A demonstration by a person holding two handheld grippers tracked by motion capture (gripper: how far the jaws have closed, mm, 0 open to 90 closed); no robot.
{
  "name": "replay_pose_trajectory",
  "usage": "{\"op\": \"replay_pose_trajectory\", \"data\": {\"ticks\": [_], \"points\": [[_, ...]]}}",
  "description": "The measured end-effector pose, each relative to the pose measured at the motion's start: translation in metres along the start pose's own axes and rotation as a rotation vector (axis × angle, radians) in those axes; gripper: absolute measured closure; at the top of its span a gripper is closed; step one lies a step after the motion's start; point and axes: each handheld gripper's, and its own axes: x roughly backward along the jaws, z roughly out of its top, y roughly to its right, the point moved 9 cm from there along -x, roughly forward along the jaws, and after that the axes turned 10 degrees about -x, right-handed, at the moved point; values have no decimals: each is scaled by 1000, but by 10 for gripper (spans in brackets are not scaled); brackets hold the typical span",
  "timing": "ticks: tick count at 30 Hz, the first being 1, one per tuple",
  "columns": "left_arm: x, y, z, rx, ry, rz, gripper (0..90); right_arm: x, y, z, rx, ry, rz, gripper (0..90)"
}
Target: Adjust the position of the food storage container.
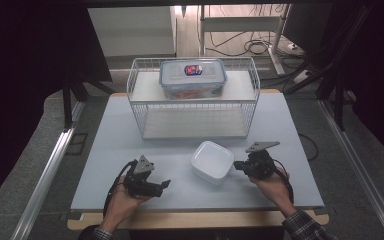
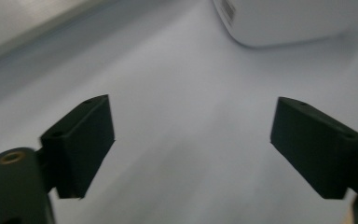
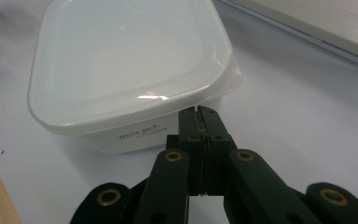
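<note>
Your right tongs (image 3: 200, 112) are pressed together at the tub (image 3: 130, 70) rim near the worktop (image 1: 105, 150) front edge, maybe pinching it; left tongs (image 2: 191, 144) spread. Thin grip could slip, tipping the tub.

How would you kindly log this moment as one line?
left gripper: open, empty | right gripper: shut at white lidded container rim | clear lidded box: on wire rack

A lab recording setup: black curtains (image 1: 25, 75) at 9 and 3 o'clock, loose cables (image 1: 252, 47) on the floor at 12, metal rails (image 1: 45, 175) flanking the white bench (image 1: 105, 150).
</note>
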Motion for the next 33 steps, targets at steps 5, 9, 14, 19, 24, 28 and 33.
{"op": "replay_pose_trajectory", "data": {"ticks": [5,9,14,19,24,28,33], "points": [[-7,-8,8,8,6,6,308,-7,4,7,-6,-2,-6,886],[-21,-15,18,10,-12,8,471,-14,6,14,-9,-1,-10,886],[-43,-25,37,52,-5,17,653,-28,9,26,-21,1,-9,886],[-64,-32,49,108,13,5,728,-40,15,35,-26,-3,-31,885],[-80,-32,60,103,16,-29,740,-49,20,44,-50,16,-19,885],[-84,-26,60,77,-15,-33,750,-54,14,47,-55,16,5,890],[-75,-24,53,92,-29,-44,741,-56,5,44,-32,0,20,890]]}}
